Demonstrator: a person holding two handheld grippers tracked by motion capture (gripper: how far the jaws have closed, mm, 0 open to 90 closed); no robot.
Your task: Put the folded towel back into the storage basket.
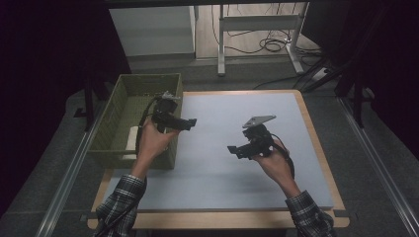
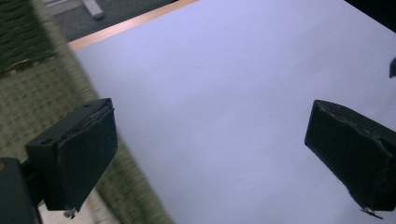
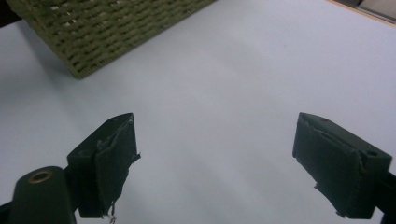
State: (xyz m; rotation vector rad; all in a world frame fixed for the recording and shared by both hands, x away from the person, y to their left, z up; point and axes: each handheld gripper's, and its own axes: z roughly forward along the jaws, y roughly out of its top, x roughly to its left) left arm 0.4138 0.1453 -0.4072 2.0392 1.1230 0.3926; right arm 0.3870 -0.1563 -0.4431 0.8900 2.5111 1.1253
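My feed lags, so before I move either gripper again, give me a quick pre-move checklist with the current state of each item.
1. Left gripper open, nothing between its jaws: ok.
2. Right gripper open, nothing between its jaws: ok.
3. Grippers apart from each other in the high view: ok.
4. Mat bare between the grippers: ok.
5. Left gripper apart from the basket wall: cannot tell; it sits at the basket's right edge.
6. What the pale thing in the basket is: cannot tell.

The right gripper (image 3: 212, 163) gapes wide over a pale mat (image 3: 243, 79), seemingly near a woven basket (image 3: 102, 28).
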